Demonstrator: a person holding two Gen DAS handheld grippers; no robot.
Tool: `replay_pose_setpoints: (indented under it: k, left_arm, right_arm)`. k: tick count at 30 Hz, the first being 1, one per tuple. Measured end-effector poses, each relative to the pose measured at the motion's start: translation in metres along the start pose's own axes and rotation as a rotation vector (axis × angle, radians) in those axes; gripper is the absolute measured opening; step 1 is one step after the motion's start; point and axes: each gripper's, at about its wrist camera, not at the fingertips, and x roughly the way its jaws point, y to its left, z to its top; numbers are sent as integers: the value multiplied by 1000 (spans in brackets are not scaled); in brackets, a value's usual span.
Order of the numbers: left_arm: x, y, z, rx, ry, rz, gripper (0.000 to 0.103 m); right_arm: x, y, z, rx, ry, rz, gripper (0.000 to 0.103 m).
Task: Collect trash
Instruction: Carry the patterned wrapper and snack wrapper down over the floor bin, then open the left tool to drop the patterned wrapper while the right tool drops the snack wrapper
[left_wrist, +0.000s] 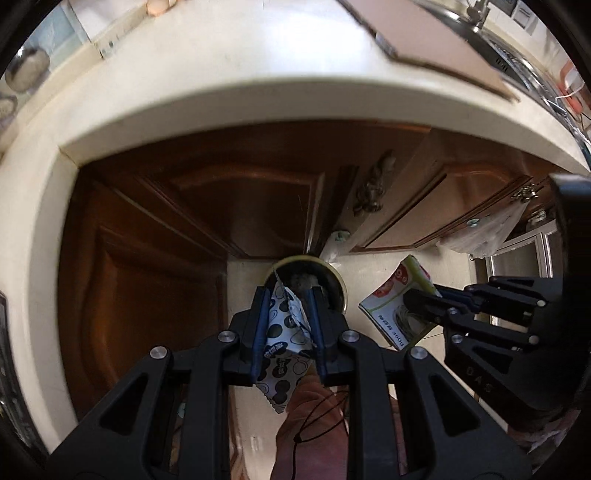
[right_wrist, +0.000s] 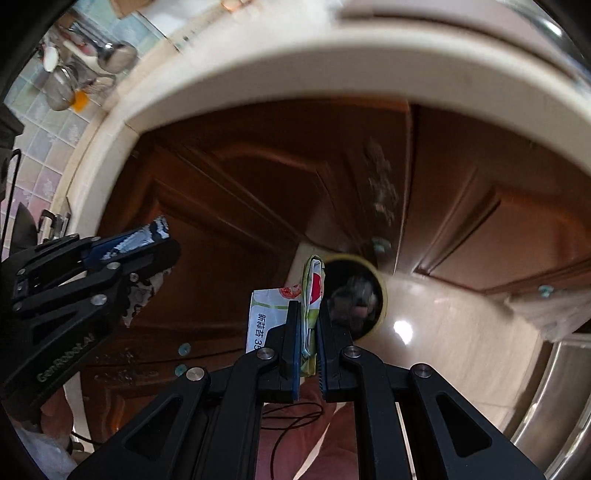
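Observation:
My left gripper (left_wrist: 288, 295) points steeply down and is shut on a white wrapper with black spots (left_wrist: 284, 343). Its tips hang just above a round bin with a yellowish rim (left_wrist: 341, 286) on the floor, dark inside with crumpled stuff. My right gripper (right_wrist: 309, 302) is shut on a folded white-and-green packet with red tomato pictures (right_wrist: 312, 291), right beside that bin (right_wrist: 382, 295). In the left wrist view the right gripper (left_wrist: 417, 301) holds the packet (left_wrist: 391, 295) just right of the bin. In the right wrist view the left gripper (right_wrist: 162, 243) holds the spotted wrapper (right_wrist: 144, 236) at far left.
A cream countertop edge (left_wrist: 221, 107) arcs overhead, with brown wooden cabinet doors (left_wrist: 236, 199) below it. A cutting board (left_wrist: 424, 33) and steel sink (left_wrist: 506, 48) lie on top. A plastic bag (left_wrist: 484, 232) hangs on a cabinet at right. Pale floor tiles (right_wrist: 443, 332) surround the bin.

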Motion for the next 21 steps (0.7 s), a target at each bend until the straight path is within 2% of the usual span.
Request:
replay_pose_setpoints:
  k: [8, 21]
  left_arm:
    - [59, -8, -15, -45, 34, 0, 19]
    - [166, -7, -36, -74, 39, -9, 19]
  right_arm:
    - [58, -33, -12, 33, 42, -21, 7]
    - [146, -78, -20, 108, 62, -46, 7]
